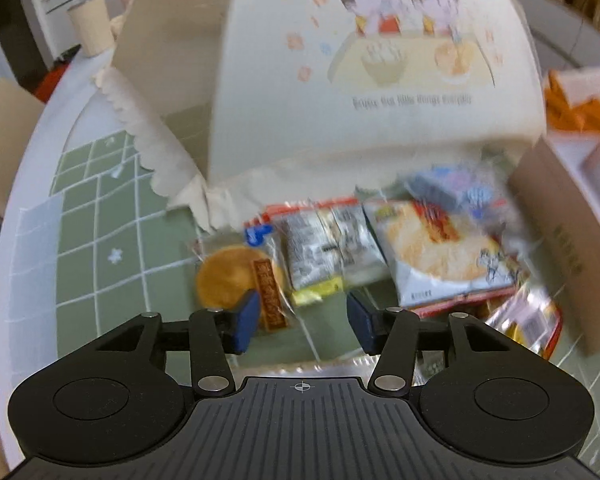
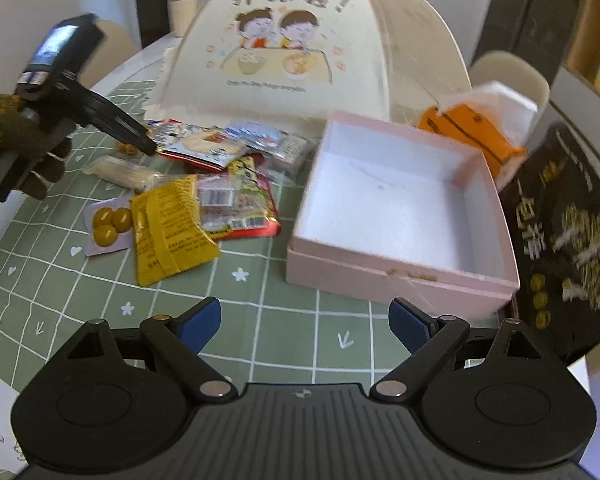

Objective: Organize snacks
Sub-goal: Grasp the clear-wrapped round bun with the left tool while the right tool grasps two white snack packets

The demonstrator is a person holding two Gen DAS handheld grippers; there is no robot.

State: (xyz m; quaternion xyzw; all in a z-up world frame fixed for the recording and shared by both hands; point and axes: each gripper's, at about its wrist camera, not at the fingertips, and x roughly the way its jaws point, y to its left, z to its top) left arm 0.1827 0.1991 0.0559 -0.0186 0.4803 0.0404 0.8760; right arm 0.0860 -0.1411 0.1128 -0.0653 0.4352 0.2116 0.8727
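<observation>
We are at the picking step: our left hand-held gripper hangs released over the snack pile on the surface, our right hand-held gripper spread, empty. Next we likely clamp one packet and carry it into the pink box beside the pile.

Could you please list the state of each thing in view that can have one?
Left gripper: open, holding nothing, above the snacks.
Right gripper: open, empty.
Pink box: lidless, empty.
Food cover: standing unfolded behind the snacks.
Yellow packet: lying flat on the mat, apart from the box.
Round cake: wrapped, lying on the mat.
Tissue box: a tissue sticking out.
</observation>
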